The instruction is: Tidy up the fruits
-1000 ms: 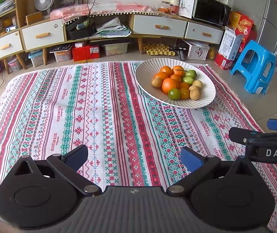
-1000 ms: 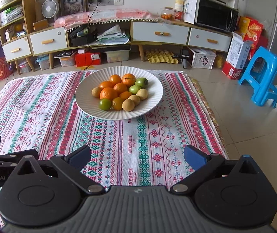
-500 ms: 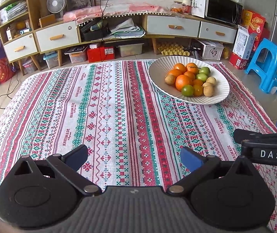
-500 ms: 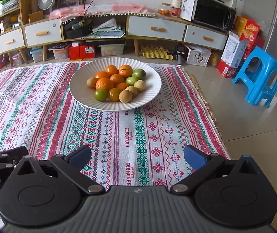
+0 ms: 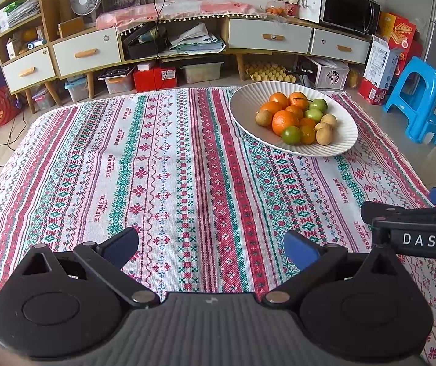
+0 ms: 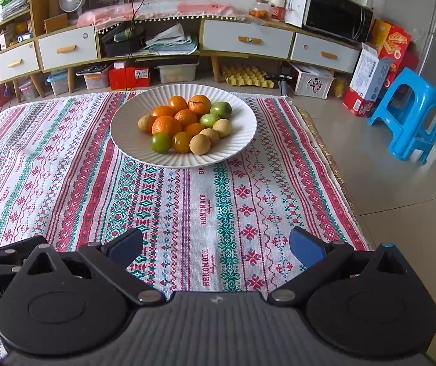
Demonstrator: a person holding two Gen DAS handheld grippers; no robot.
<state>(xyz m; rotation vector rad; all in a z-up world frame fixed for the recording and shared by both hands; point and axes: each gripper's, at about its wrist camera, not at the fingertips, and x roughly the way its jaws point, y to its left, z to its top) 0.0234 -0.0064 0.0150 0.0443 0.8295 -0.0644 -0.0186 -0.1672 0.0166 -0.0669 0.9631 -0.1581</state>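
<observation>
My left gripper [image 5: 211, 245] and right gripper [image 6: 216, 245] both hover with jaws wide apart, holding nothing, above the striped woven cloth [image 6: 187, 213]. The piled fruits [image 6: 184, 123] sit in the white ribbed plate [image 6: 126, 140] near the cloth's far edge; wide bare cloth lies between.

The left claw [image 5: 212, 245] hangs above the striped woven cloth [image 5: 163, 164], its blue-padded fingers [image 5: 120, 245] spread wide with nothing between them. Far ahead and to the right a white ribbed plate [image 5: 344, 135] sits on the cloth, piled with oranges [image 5: 285, 122], green fruits [image 5: 291, 134] and small tan ones [image 5: 324, 135] (all touching in one heap). At the right edge the right claw [image 5: 413, 219] juts in, lettered "DAS". A blue plastic stool [image 5: 419, 106] stands beyond the cloth.
</observation>
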